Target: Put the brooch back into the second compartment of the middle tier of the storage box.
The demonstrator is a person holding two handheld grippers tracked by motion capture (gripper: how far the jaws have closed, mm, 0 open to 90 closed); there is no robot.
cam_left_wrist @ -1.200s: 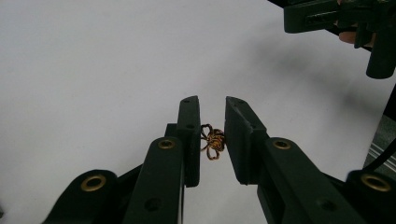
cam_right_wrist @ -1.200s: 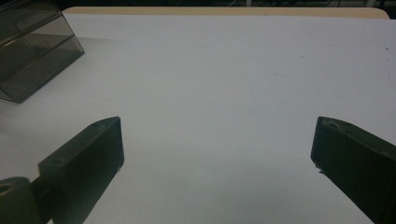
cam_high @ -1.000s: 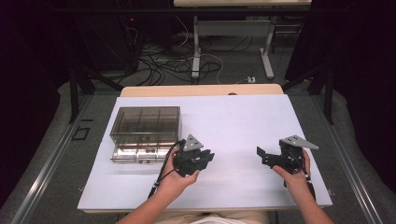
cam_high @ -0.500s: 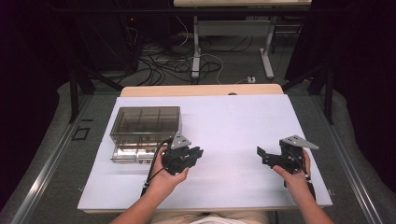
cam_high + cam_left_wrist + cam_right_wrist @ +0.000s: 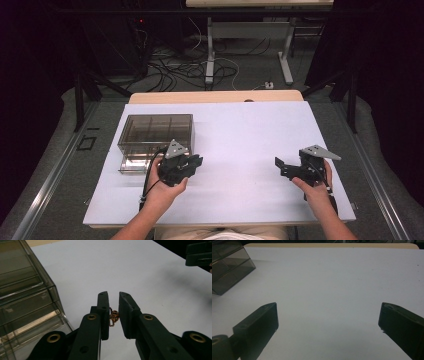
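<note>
With the left tongs (image 5: 114, 315) nearly shut on a small coppery tangled wire piece (image 5: 114, 317) beside the smoky clear plastic compartment box (image 5: 155, 132) at 10 o'clock on the white surface (image 5: 240, 140), the carry seems underway; next, lowering it into 1 compartment, while the right tongs (image 5: 328, 322) gape wide and empty at 4 o'clock.
</note>
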